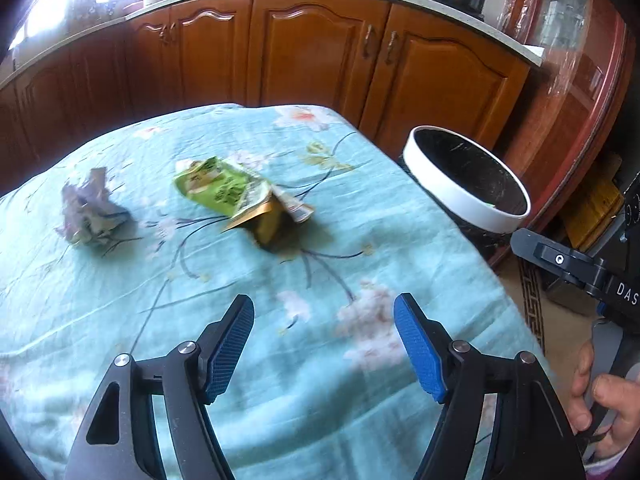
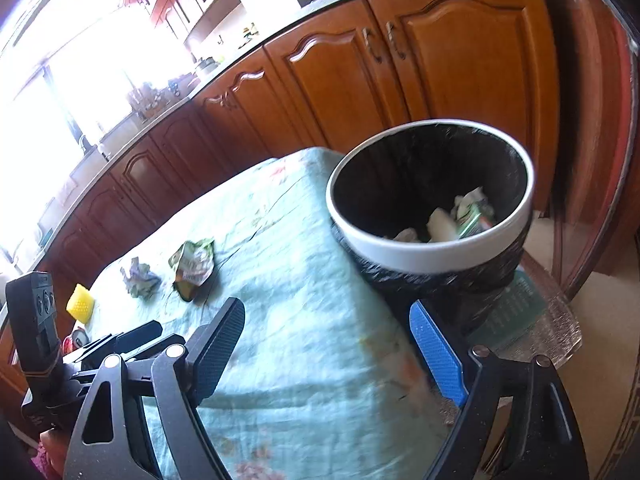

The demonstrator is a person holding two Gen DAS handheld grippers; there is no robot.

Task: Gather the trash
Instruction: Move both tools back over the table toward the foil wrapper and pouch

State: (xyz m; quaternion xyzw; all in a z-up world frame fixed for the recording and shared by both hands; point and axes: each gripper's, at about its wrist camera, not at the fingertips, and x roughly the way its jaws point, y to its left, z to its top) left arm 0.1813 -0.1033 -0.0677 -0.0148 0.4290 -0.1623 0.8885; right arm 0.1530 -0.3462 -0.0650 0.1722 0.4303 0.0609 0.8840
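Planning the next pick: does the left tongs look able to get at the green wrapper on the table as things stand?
Probably yes. The left tongs are open and empty, and only bare tablecloth lies between them and the green wrapper. The crumpled paper sits apart, off to the side.

Daylight from window (image 2: 52, 92) at upper left, blown out to white in both views. Strong fisheye bend w/ dark vignette at corners. Motion blur smears green wrapper (image 1: 224, 194), crumpled paper (image 1: 90, 210) and floral tablecloth (image 1: 280, 360); cabinets (image 1: 320, 52) fairly sharp. Soft shadows under trash.
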